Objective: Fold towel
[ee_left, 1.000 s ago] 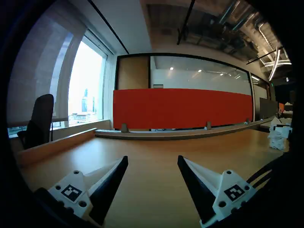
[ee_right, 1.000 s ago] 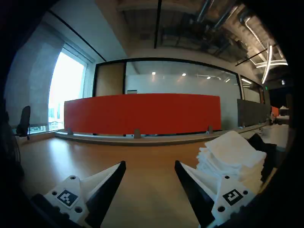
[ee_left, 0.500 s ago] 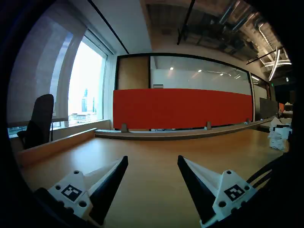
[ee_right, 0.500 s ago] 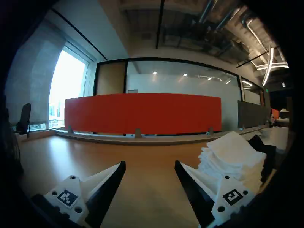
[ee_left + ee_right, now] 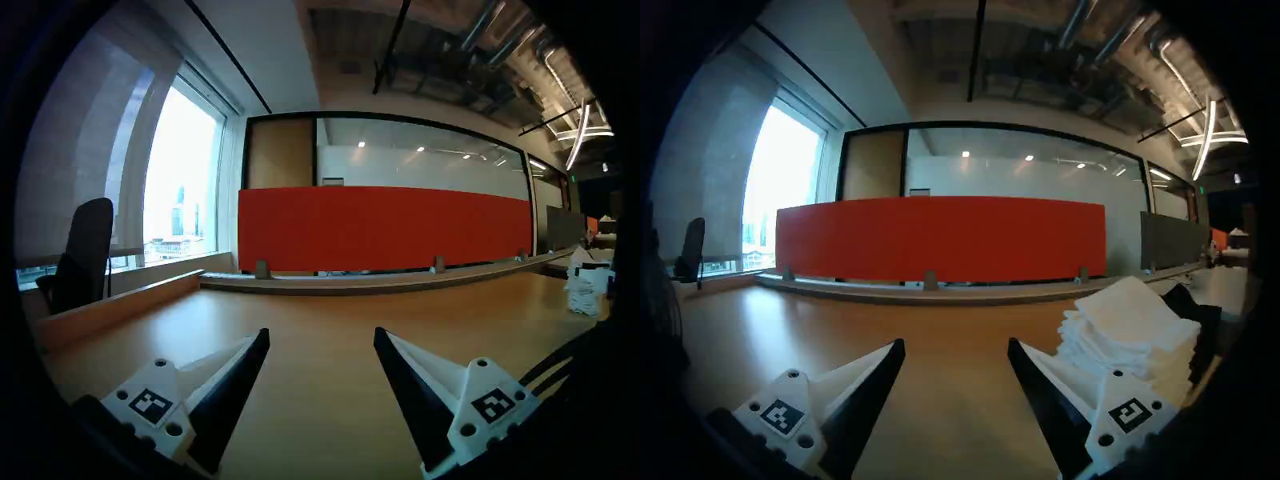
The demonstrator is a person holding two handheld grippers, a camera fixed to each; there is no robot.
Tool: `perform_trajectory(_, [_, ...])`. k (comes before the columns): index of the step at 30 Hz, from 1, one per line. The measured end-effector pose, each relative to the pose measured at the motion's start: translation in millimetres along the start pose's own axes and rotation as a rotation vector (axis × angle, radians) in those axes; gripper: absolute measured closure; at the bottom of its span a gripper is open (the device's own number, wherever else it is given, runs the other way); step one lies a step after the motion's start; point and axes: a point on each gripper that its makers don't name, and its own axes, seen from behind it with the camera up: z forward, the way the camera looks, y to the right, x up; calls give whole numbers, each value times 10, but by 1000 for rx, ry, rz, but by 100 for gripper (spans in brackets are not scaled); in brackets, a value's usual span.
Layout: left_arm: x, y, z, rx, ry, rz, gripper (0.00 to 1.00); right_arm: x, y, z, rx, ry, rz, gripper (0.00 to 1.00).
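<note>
The left jaws and right jaws both stand spread above one wooden surface. One stack of folded white towels sits just beyond the right jaws' right finger, with one red partition farther ahead. Nothing has moved since earlier.

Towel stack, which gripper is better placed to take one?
Probably the right gripper: the towel stack sits close beside it, and it is open. From the left gripper, also open, the stack looks far off to the side.
</note>
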Motion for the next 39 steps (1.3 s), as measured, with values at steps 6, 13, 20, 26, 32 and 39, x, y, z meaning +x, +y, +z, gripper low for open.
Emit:
perform_trajectory(6, [7,0,0,0,0,0,3,8,0,-1,0,0,0,0])
perform_trajectory(13, [18,0,1,0,-1,0,3,12,0,-4,0,0,0,0])
perform_trajectory(20, [35,-5,-5,0,-1,0,3,13,-4,-4,0,0,0,0])
perform_trajectory(26, [48,-9,-10,0,-1,0,3,9,-4,2,0,0,0,0])
perform_trajectory(32, [53,-12,-9,0,-2,0,3,7,-1,2,0,0,0,0])
perform_trajectory(39, [47,-14,-5,-1,-2,0,3,8,-3,-2,0,0,0,0])
